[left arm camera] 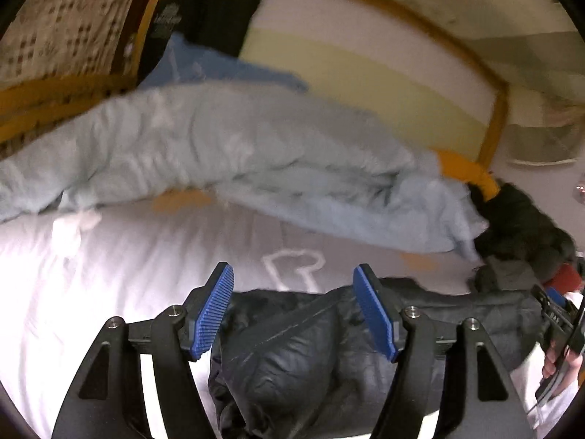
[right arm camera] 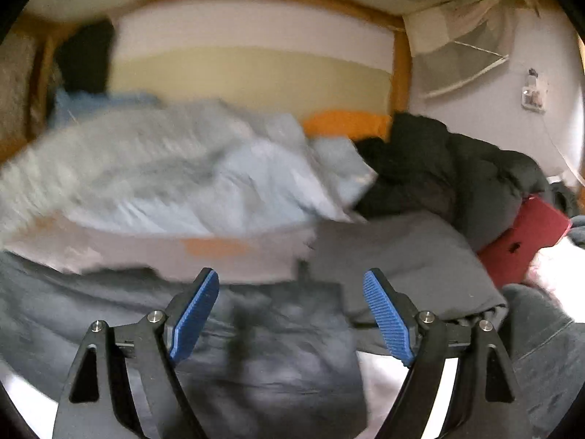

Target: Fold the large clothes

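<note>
Two views show your grippers over a bed, each with nothing gripped.

From the left wrist, your left gripper (left arm camera: 292, 311) has its blue ribbed pads spread wide, and nothing is pinched between them. A dark, shiny, puffy jacket (left arm camera: 303, 358) lies bunched on the white bed sheet (left arm camera: 109, 274), directly under and just beyond the pads. Beyond the jacket, a crumpled pale blue duvet (left arm camera: 226, 146) stretches across the bed. To the jacket's right sits a heap of dark clothes (left arm camera: 523, 230). At the far right edge, a hand (left arm camera: 559, 358) holds the other tool.

From the right wrist, your right gripper (right arm camera: 292, 314) also has its pads spread wide and empty. The same dark jacket (right arm camera: 263, 351), blurred here, lies beneath and between the pads. A grey folded garment (right arm camera: 402, 256) lies just to the jacket's right, and a red flat case (right arm camera: 526, 237) rests further right against the dark clothes heap (right arm camera: 457, 168).

The step in hand looks like the pause between grips: the jacket is bunched, not yet a tidy fold. Next, you likely need to lower each gripper to a jacket edge, close on the fabric alone without catching the sheet, then lift and lay it flat.
</note>
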{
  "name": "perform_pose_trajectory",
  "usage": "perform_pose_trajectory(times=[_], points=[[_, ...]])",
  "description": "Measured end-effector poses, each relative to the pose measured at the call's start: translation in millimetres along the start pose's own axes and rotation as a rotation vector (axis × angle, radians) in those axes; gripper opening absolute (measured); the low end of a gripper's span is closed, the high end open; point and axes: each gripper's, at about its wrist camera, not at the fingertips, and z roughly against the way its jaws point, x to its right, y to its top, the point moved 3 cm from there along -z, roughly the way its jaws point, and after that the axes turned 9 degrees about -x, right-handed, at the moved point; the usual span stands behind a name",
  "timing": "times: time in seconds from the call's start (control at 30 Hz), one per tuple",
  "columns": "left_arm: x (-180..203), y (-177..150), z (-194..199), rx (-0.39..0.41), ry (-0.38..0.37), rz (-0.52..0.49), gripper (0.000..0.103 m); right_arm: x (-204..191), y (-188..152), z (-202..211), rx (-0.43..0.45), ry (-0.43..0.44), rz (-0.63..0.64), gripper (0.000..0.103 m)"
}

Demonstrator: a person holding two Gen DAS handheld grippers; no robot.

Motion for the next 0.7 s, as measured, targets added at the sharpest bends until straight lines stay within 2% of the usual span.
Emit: perform_pose_trajectory(times=[0.07,0.1,0.13,0.2,0.27,0.3,0.4,0.47,0.5,0.53,0.6,0.63,0.7], points=[[3.8,-3.6,5.2,-0.009,-0.05,-0.018,0.067,-12.8,-3.1,13.4,-0.023,0.136,0.003,0.084],[10.1,-7.4,5.8,-0.016,-0.057,-0.044,0.066,-24.4,-7.5,16.2,-0.077,0.207,0.015,0.084],[17.7,-11.1,6.9,-0.018,-0.056,-0.078,0.064,-33.4,-12.8,16.6,-0.139,0.235,0.02,0.084],[39.9,-20.1,8.7,-0.019,-0.038,-0.185,0.064,-53.0,-31.9,8.9,-0.333,0.212,0.035,0.084],[56.3,-28.7,7.3,-0.013,0.01,-0.25,0.064,-67.5,-48.6,0.5,-0.426,0.294,0.054,0.084],[62.3,-31.9,4.0,-0.014,0.021,-0.248,0.064,-72.4,-56.2,-6.0,-0.451,0.297,0.073,0.084],[65.3,-35.2,-5.9,-0.031,0.014,-0.191,0.064,-67.3,-61.5,-28.0,-0.433,0.175,0.109,0.084],[65.7,-37.0,-12.6,-0.029,0.032,-0.194,0.064,-58.0,-55.8,-40.8,-0.405,0.186,0.079,0.084],[65.8,-37.3,-17.6,-0.014,0.057,-0.218,0.064,-53.0,-51.7,-48.1,-0.388,0.197,0.058,0.084],[65.9,-37.0,-28.3,-0.001,0.121,-0.261,0.065,-51.0,-48.1,-53.2,-0.366,0.186,0.05,0.084],[60.0,-34.6,-63.0,-0.04,0.305,-0.339,0.065,-47.1,-39.6,-62.7,-0.335,0.117,0.064,0.084],[53.5,-34.7,-74.5,-0.063,0.334,-0.336,0.065,-44.8,-37.3,-62.4,-0.32,0.097,0.066,0.084],[36.6,-32.8,-88.0,-0.092,0.289,-0.275,0.066,-36.2,-32.5,-62.0,-0.3,0.106,0.05,0.084]])
